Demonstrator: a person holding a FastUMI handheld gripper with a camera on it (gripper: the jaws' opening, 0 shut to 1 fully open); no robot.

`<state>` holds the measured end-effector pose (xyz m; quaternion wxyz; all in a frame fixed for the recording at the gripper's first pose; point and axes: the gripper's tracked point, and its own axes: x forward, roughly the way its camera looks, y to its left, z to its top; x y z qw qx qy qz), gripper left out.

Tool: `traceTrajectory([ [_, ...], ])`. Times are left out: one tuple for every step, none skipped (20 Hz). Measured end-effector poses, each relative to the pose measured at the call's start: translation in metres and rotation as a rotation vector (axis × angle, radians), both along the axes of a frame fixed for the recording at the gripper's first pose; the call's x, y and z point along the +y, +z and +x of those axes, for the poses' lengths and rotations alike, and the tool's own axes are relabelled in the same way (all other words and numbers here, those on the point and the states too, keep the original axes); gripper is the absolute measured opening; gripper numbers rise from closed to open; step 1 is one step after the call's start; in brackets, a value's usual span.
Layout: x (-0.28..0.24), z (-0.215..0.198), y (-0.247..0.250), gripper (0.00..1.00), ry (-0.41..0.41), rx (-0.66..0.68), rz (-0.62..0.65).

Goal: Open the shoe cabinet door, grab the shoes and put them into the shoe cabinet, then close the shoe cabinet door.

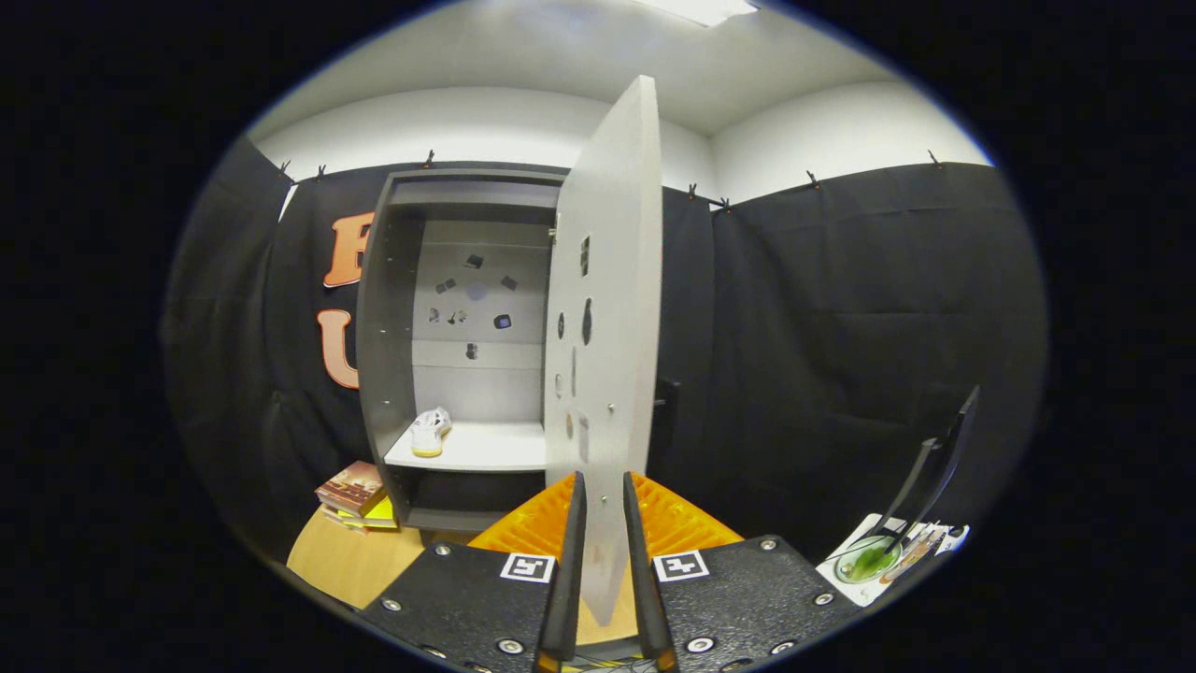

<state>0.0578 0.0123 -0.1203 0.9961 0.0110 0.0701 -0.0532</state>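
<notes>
The grey shoe cabinet (397, 308) stands open ahead on the left. Its door (607, 280) is swung out toward me, so I see it almost edge-on. A white shoe (431, 432) with a yellowish sole sits at the left end of the cabinet's white shelf (495, 451). My gripper (604, 479) straddles the lower free edge of the door. The door panel fills the gap between the two fingers, and both fingers press against its faces. The inside of the back wall carries several small dark stickers.
A stack of books (355, 491) lies on the wooden table (346, 561) by the cabinet's lower left corner. To the right stand a thin black stand (944, 449) and a white tray holding a green dish (869, 561). Black cloth walls surround the booth.
</notes>
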Motion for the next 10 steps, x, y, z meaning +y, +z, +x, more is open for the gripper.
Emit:
traceTrajectory([
  [0.01,-0.002,-0.006,0.25,0.011,0.004,0.004],
  [0.022,-0.003,-0.015,0.25,0.025,0.016,0.009],
  [0.036,-0.002,-0.027,0.25,0.04,0.038,0.019],
  [0.049,-0.001,-0.041,0.25,0.059,0.061,0.032],
  [0.061,0.001,-0.054,0.32,0.073,0.079,0.042],
  [0.07,0.005,-0.067,0.33,0.086,0.091,0.042],
  [0.078,0.012,-0.082,0.36,0.092,0.103,0.031],
  [0.084,0.018,-0.099,0.36,0.098,0.119,0.016],
  [0.092,0.023,-0.117,0.36,0.109,0.142,0.009],
  [0.098,0.026,-0.135,0.36,0.118,0.166,0.006],
])
